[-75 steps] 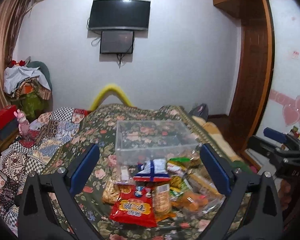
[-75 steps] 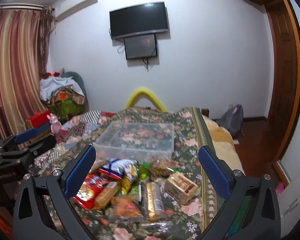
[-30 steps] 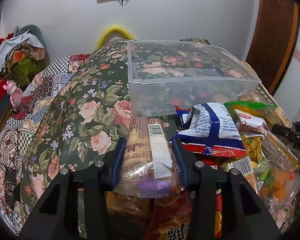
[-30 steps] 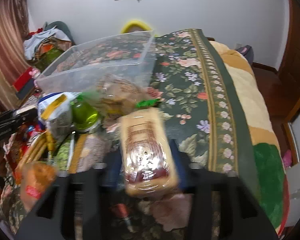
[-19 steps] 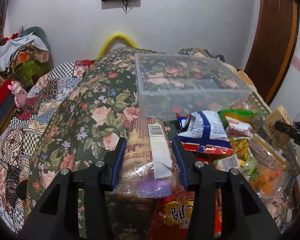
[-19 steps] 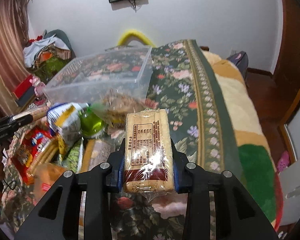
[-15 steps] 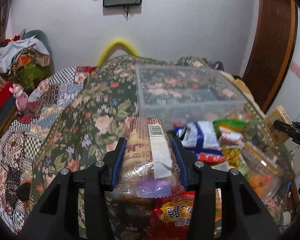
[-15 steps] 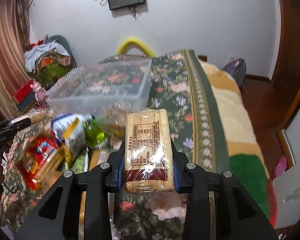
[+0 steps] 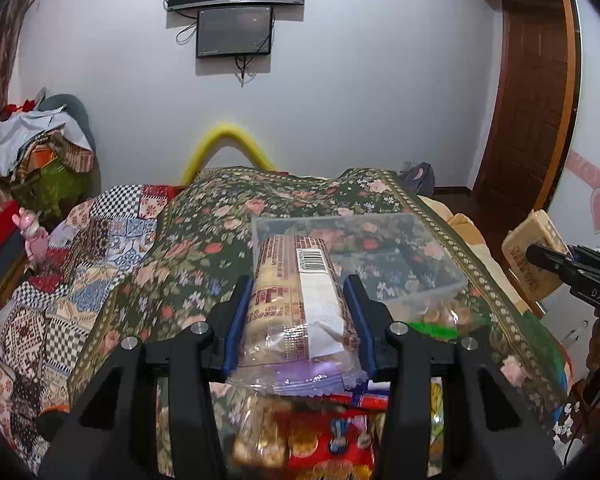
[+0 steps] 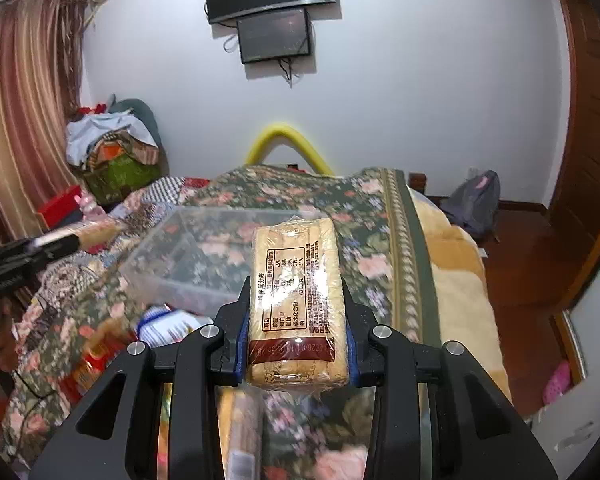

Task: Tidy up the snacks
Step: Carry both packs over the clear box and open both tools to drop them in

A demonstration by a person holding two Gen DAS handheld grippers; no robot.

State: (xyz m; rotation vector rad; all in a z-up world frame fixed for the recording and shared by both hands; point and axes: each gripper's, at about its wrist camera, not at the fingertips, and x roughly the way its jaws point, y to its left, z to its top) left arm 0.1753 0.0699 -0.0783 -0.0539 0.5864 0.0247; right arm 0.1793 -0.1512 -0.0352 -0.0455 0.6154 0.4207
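My left gripper [image 9: 298, 300] is shut on a clear-wrapped biscuit pack [image 9: 296, 300] with a barcode, held above the snack pile. My right gripper [image 10: 296, 308] is shut on a tan cracker pack [image 10: 296, 300] with a dark red band; this pack also shows at the right of the left wrist view [image 9: 532, 256]. A clear plastic bin [image 9: 400, 256] stands on the flowered bedspread beyond both packs, and it looks empty in the right wrist view [image 10: 204, 256]. A pile of snack bags [image 9: 332, 440] lies below the left gripper. The left gripper shows at the left of the right wrist view [image 10: 24, 260].
A flowered bedspread [image 10: 380, 216] covers the bed, with a patchwork quilt [image 9: 80, 264] on its left. A yellow arch [image 9: 228, 140] rises behind the bed. Clothes are heaped at far left [image 9: 40, 148]. A wooden door [image 9: 532, 112] and a grey bag [image 10: 476, 200] are at right.
Both grippers closed on their packs and have lifted them up from the pile. The bin now sits lower and farther off in both views.
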